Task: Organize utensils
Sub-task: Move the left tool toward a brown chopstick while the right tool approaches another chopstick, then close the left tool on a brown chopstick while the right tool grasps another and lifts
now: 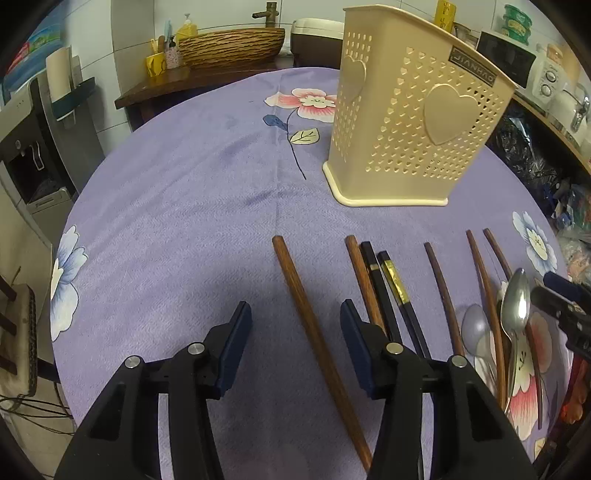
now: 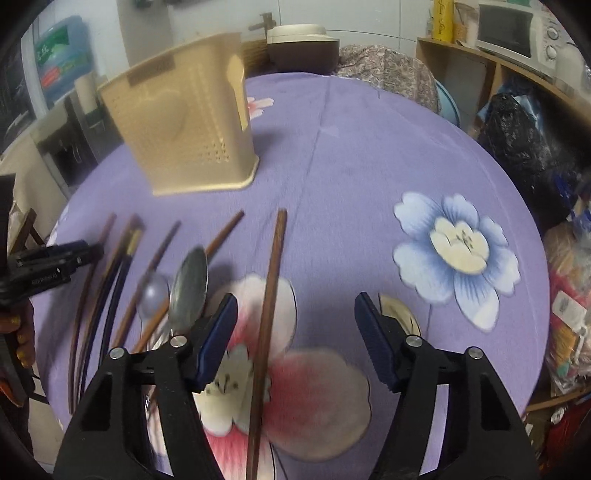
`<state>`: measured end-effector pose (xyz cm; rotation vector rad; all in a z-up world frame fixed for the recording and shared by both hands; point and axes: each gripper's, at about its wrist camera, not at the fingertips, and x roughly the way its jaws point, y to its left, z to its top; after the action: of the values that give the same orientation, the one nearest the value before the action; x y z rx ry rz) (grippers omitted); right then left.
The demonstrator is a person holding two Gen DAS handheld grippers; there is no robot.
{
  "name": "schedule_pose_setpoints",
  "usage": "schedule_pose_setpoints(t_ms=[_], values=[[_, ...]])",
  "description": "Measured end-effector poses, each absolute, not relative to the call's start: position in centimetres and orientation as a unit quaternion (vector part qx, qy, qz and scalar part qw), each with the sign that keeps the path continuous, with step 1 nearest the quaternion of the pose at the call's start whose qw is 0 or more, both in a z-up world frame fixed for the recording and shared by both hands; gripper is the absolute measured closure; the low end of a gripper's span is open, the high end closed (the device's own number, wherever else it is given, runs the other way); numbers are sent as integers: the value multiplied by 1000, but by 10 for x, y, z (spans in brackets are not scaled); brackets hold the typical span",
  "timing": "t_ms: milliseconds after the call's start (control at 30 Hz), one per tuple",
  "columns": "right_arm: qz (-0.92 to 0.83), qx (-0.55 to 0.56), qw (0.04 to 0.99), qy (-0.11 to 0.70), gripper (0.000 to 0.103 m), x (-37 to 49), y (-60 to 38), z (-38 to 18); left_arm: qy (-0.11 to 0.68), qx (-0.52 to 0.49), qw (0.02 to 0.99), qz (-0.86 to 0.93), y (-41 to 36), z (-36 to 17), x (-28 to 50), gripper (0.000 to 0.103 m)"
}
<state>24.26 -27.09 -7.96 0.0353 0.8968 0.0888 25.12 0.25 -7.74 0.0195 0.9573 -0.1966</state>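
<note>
A cream perforated utensil holder (image 1: 417, 122) stands upright on the purple flowered tablecloth (image 1: 184, 221). In front of it lie several brown and black chopsticks in a loose row. My left gripper (image 1: 295, 314) is open low over the cloth, and one brown chopstick (image 1: 314, 332) lies between its fingers untouched. A metal spoon (image 1: 517, 306) and a grey spoon (image 1: 476, 328) rest among the chopsticks at the right. My right gripper (image 2: 295, 301) is open too, with another brown chopstick (image 2: 271, 295) lying between its pads, nearer the left one. The holder (image 2: 184, 129) looks blurred in the right wrist view.
A woven basket (image 1: 231, 44) and a rice cooker (image 1: 314, 33) sit on a counter behind the table. A shelf with a microwave (image 2: 506, 26) and a black bag (image 2: 517, 129) crowd the right side. A water dispenser (image 1: 33, 155) stands left of the round table edge.
</note>
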Motion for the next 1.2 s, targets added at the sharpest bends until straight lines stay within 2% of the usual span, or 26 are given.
schedule_pose_setpoints(t_ms=[300, 433, 600, 700, 1000, 1200], values=[[46, -4, 881, 471, 68, 287, -251, -94, 467, 23, 880, -77, -5, -78, 254, 54], [39, -18, 884, 465, 73, 286, -247, -94, 465, 30, 882, -73, -7, -78, 253, 57], [42, -26, 885, 462, 92, 290, -241, -94, 458, 39, 885, -68, -12, -78, 257, 84], [45, -24, 885, 462, 94, 294, -242, -94, 459, 37, 885, -71, -14, -77, 263, 92], [67, 12, 895, 441, 94, 292, -256, -82, 454, 12, 887, -83, -16, -73, 275, 95], [83, 28, 917, 389, 95, 271, -265, -40, 411, -25, 905, -110, -6, -31, 265, 95]])
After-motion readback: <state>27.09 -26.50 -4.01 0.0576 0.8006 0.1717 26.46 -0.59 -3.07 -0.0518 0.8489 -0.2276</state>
